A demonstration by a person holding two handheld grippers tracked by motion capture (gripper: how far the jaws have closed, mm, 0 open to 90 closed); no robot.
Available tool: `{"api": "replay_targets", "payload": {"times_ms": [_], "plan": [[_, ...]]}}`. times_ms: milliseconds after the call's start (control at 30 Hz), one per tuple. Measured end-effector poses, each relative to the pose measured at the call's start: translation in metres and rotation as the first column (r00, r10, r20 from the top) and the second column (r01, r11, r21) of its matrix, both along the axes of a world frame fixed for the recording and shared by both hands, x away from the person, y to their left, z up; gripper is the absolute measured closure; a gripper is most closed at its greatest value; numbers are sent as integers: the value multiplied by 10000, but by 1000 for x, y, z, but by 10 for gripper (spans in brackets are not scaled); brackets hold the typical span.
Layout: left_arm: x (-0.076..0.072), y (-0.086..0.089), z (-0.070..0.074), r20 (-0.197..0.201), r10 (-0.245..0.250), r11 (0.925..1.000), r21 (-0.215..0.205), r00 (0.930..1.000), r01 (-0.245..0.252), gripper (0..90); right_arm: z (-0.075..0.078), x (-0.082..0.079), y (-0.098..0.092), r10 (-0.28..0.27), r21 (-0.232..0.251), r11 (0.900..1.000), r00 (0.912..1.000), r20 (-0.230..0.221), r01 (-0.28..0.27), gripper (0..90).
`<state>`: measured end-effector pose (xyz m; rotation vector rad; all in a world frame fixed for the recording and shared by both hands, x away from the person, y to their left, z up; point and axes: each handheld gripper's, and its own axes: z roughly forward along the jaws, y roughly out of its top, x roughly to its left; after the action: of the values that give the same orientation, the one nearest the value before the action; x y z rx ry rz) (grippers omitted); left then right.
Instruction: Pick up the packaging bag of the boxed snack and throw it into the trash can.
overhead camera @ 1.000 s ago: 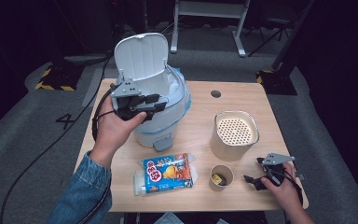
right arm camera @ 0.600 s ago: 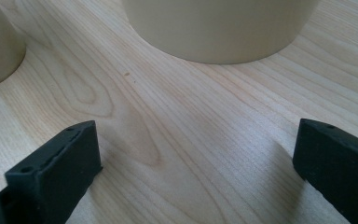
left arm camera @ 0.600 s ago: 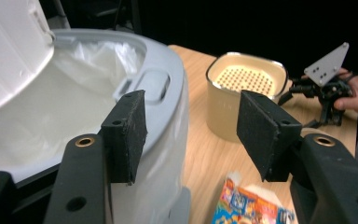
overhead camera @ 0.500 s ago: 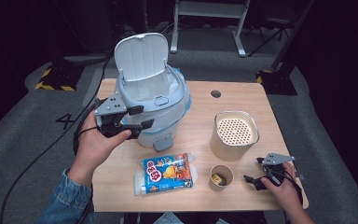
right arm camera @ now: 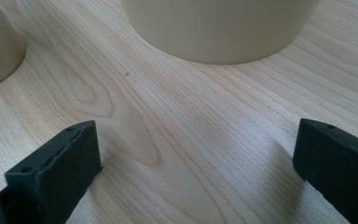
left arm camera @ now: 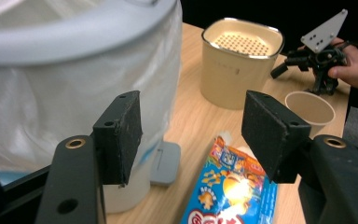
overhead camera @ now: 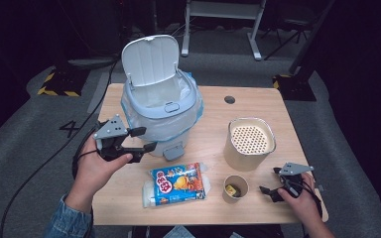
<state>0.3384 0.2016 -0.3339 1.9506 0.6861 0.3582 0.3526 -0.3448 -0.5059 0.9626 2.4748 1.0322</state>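
High view: left claw spread, just been opening, empty, beside bin.
Snack bag: below claw; light, crinkly, slippery; pinch edge.
Right claw: spread, empty.

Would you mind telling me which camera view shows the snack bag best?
The high view: the snack bag lies whole and flat on the table, in front of the bin. The left gripper view catches just its upper part between and below the jaws, cut off by the frame edge. The right gripper view gives bare tabletop and cup bases instead.
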Motion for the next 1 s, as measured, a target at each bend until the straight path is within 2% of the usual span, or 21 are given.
{"api": "replay_targets", "payload": {"times_ms": [133, 233, 267, 300, 333, 367, 467, 500, 600, 667, 700, 733, 800, 833, 900, 933, 967, 1000], "plan": [[-1, -1, -10, -94, -76, 9999, 153, 9999, 78, 376, 0, 0, 0, -1, -1, 10000, 10000, -1, 1, 9], [-1, -4, -25, -230, -132, 9998, 151, 9996, 135, 377, 0, 0, 0, -2, -1, 10000, 10000, 0, 2, 9], [-1, -4, -25, -230, -132, 9998, 151, 9996, 135, 377, 0, 0, 0, -2, -1, 10000, 10000, 0, 2, 9], [0, -6, -33, -427, -213, 9997, 122, 9989, 218, 378, 0, 0, 0, 0, 0, 10000, 10000, -3, 0, 9], [0, -6, -33, -427, -213, 9997, 122, 9989, 218, 379, 0, 0, 0, 0, 0, 10000, 10000, -3, 0, 9], [1, -9, -41, -574, -299, 9992, 232, 9979, 312, 380, 0, 0, 0, -1, 1, 10000, 10000, -2, 1, 9], [3, -13, -48, -716, -407, 9984, 358, 9966, 433, 383, 0, 0, 0, -2, 1, 10000, 10000, -1, 2, 9], [4, -18, -56, -881, -526, 9974, 441, 9947, 567, 385, 0, 0, 0, 0, -1, 10000, 10000, 1, 0, 9], [5, -23, -63, -956, -635, 9964, 501, 9934, 685, 389, 0, 0, 0, -2, -1, 10000, 10000, 0, 2, 9], [8, -27, -71, -1091, -777, 9953, 490, 9910, 835, 391, 0, 0, 0, -3, 0, 10000, 10000, -3, 3, 9], [10, -31, -79, -1318, -854, 9941, 559, 9876, 934, 391, 0, 0, 0, -3, -1, 10000, 10000, -1, 3, 9], [10, -31, -79, -1318, -854, 9941, 559, 9876, 934, 392, 0, 0, 0, -3, -1, 10000, 10000, -1, 3, 9], [14, -37, -90, -1574, -1008, 9905, 764, 9824, 1139, 404, 0, 0, 0, -2, -1, 10000, 10000, -1, 2, 9], [14, -37, -90, -1574, -1008, 9905, 764, 9824, 1139, 408, 0, 0, 0, -2, -2, 10000, 10000, 0, 2, 9], [18, -41, -100, -1831, -1130, 9867, 948, 9766, 1320, 408, 0, 0, 0, -1, -3, 10000, 10000, 1, 1, 9], [18, -41, -100, -1831, -1130, 9867, 948, 9766, 1320, 408, 0, 0, 0, -1, -3, 10000, 10000, 1, 1, 9], [21, -45, -105, -2052, -1165, 9826, 1187, 9718, 1428, 408, 0, 0, 0, -3, -2, 10000, 10000, 2, 3, 9], [21, -45, -105, -2052, -1165, 9826, 1187, 9718, 1428, 409, 0, 0, 0, -3, -2, 10000, 10000, 2, 3, 9]]}}
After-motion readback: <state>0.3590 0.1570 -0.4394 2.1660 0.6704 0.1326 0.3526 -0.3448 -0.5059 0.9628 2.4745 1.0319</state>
